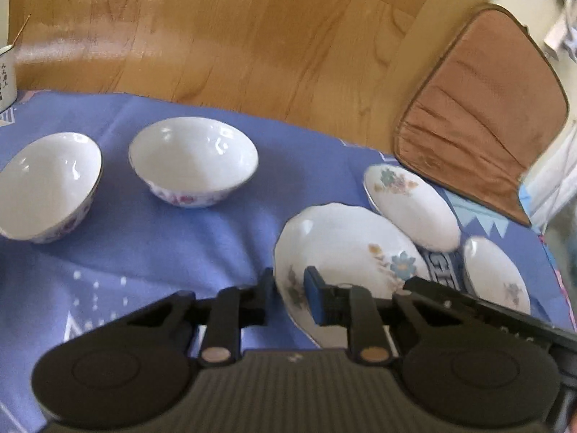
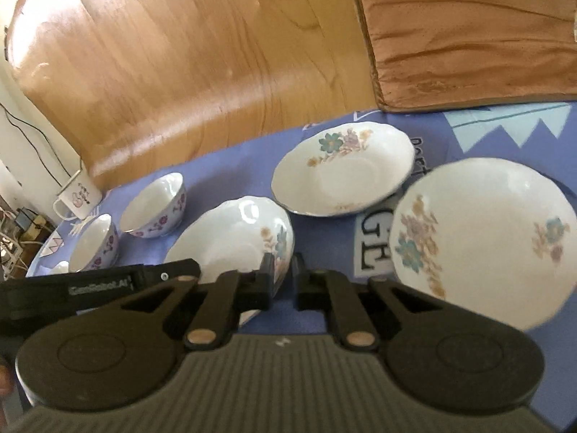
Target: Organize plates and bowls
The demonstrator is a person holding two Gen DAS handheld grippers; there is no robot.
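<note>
- Left gripper (image 1: 288,278): fingers narrow and apparently pinching the left rim of the near plate (image 1: 342,245), which rests on the desk (image 1: 173,252).
- Right gripper (image 2: 283,263): fingers narrow on the opposite rim.
- The plate lies between the two grippers; the other plates (image 2: 342,180) lie to its right.

Counter, covered by a blue-violet printed cloth (image 2: 230,158). Laid on the cloth: two floral bowls (image 1: 193,162) (image 1: 48,187) side by side at the left; three floral plates (image 2: 344,171) (image 2: 483,241) (image 2: 230,234) grouped at the right; a white enamel mug (image 2: 81,196) set at the far left edge.
</note>
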